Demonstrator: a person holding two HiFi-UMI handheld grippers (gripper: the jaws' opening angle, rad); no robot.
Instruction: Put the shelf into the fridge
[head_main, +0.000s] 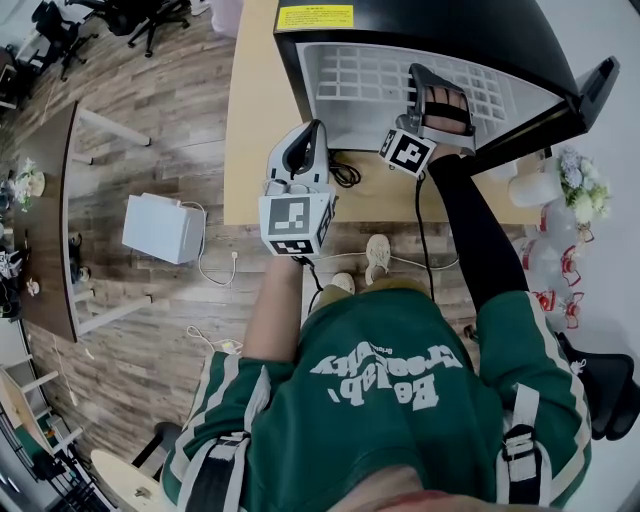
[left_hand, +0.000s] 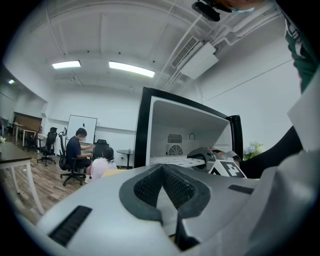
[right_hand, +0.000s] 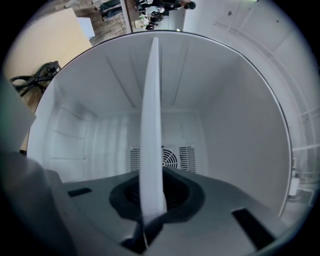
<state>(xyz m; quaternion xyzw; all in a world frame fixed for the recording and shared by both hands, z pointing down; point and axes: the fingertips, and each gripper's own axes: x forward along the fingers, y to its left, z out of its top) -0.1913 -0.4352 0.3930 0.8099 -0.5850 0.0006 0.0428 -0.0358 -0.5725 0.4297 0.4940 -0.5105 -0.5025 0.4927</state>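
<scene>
A small black fridge stands on the table with its door swung open to the right. The white grid shelf lies flat inside it. My right gripper reaches into the opening and is shut on the shelf's near edge. In the right gripper view the shelf runs edge-on from between the jaws toward the back wall's fan vent. My left gripper hovers left of the fridge's front, shut and empty. From the left gripper I see the fridge, shelf and right gripper.
The light wooden table carries a black cable coil in front of the fridge. A white cup and flowers sit at the right. A white box is on the floor to the left. Two people sit far off.
</scene>
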